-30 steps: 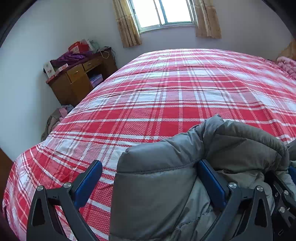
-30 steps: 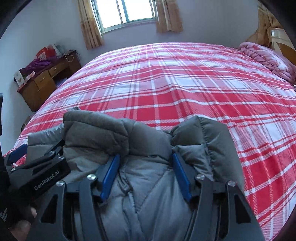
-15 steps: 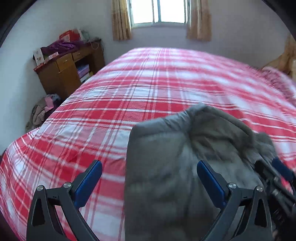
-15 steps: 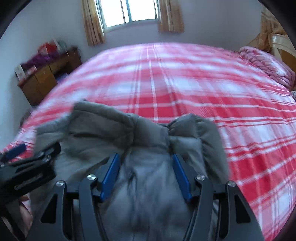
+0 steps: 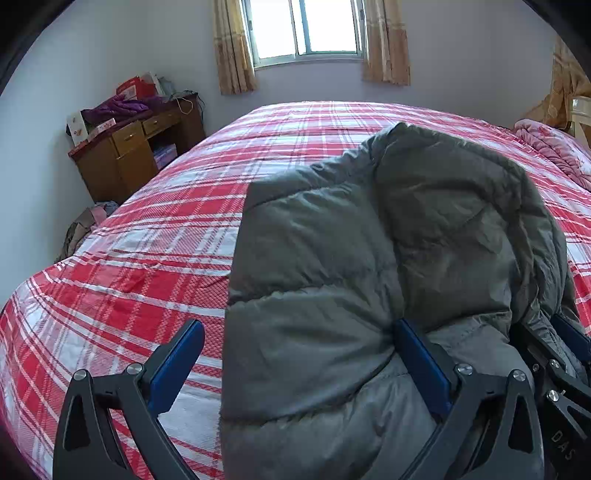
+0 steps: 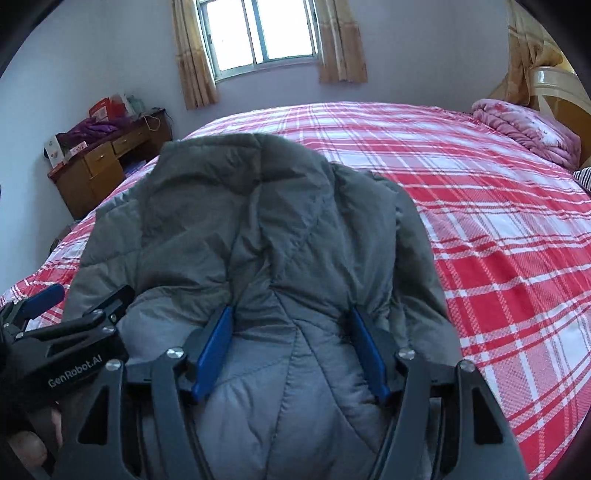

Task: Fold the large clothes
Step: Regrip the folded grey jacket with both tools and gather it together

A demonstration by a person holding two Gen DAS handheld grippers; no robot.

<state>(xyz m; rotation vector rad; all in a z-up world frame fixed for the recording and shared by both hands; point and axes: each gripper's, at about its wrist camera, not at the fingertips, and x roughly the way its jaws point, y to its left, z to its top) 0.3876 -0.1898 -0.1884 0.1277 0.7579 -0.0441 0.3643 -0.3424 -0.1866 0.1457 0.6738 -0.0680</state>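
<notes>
Grey padded jacket (image 6: 280,258) fills the space between my right claw's (image 6: 291,350) blue pads, bunched up as a thick fold; those jaws are opening, though the padding is pressed against both pads, so I judge it not yet freed. My left claw (image 5: 295,365) stands spread wide: its right pad is buried in the jacket's side, its left pad hangs bare over the red plaid bedspread (image 5: 140,258), so it pinches nothing. The jacket lies heaped on the near part of the bed, directly ahead of both claws. I judge this the end of carrying a fold over: the bundle is being set down. Next I need to let go fully, draw both claws clear, then flatten the heap. Only the right view shows the pink blanket (image 6: 524,129) far off to my right and the left claw's side; the left view better shows the wooden desk (image 5: 129,155) far left. Beyond all stands the window (image 6: 258,33).
</notes>
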